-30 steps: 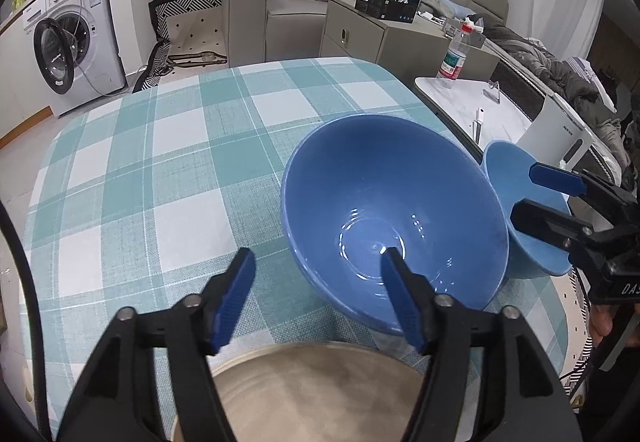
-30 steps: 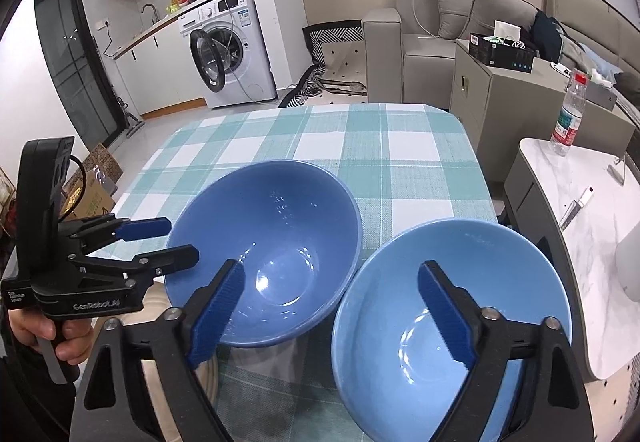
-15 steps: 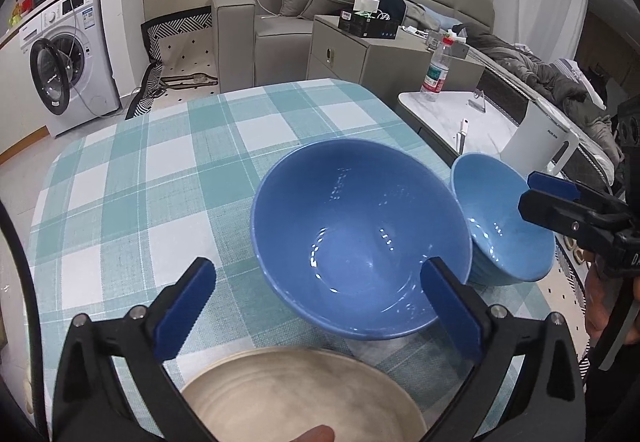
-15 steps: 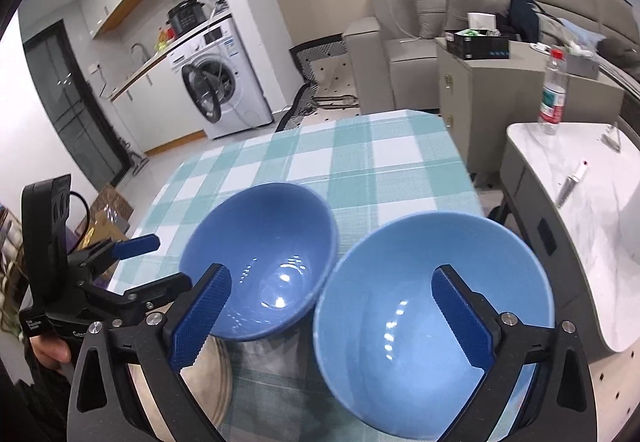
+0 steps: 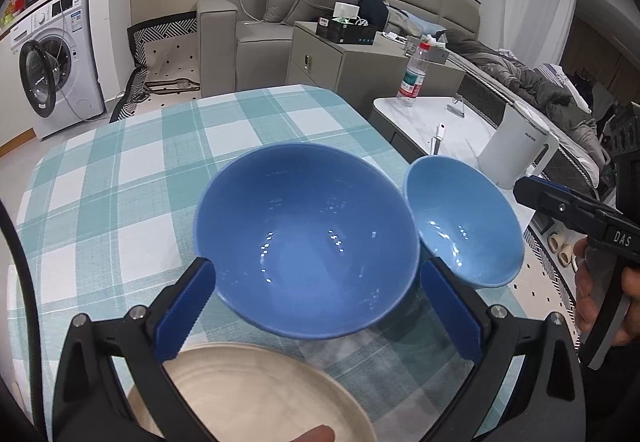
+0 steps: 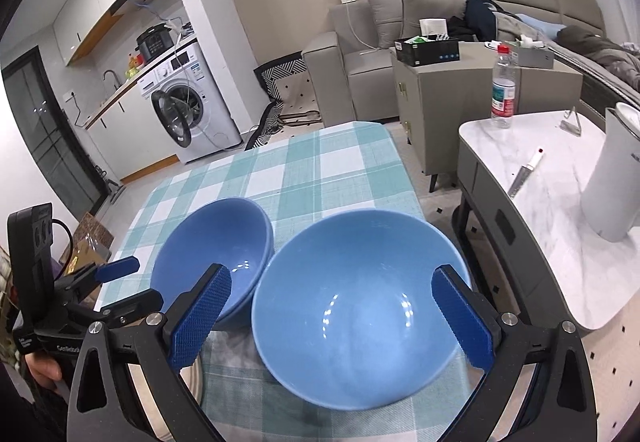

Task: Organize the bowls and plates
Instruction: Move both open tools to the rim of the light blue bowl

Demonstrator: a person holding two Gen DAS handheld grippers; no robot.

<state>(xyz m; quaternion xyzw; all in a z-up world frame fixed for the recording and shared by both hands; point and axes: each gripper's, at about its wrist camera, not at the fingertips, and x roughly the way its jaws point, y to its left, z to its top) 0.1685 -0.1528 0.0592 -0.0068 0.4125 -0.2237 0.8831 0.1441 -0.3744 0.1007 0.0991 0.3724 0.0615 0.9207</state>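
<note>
- Bowls, two, both blue, stand side by side on the table (image 5: pixel 100 177), which wears a teal-and-white checked cloth; their rims sit just beside each other, near the table's near edge.
- Dark bowl (image 5: pixel 306 238): the deeper blue one, upright and empty, seen in front of the left gripper; in the right wrist view it lies to the left (image 6: pixel 212 262).
- Light bowl (image 6: pixel 356 306): paler blue, upright and empty, seen in front of the right gripper; in the left wrist view it lies to the right (image 5: pixel 464 222), by the table's right edge.
- Plate (image 5: pixel 248 394): beige, flat on the cloth, nearer than the dark bowl and partly under the left gripper's frame.
- Left gripper (image 5: pixel 320 306): jaws wide apart, having just been opening; the pads flank the dark bowl's near wall without pressing on it.
- Right gripper (image 6: pixel 332 318): jaws wide apart, having just been opening; the pads flank the light bowl without pressing on it.
- Kettle (image 5: pixel 516 149): white, on the marble side table beyond the light bowl.
- Bottle (image 6: pixel 503 89): clear plastic, red cap, upright at the side table's far end.
</note>
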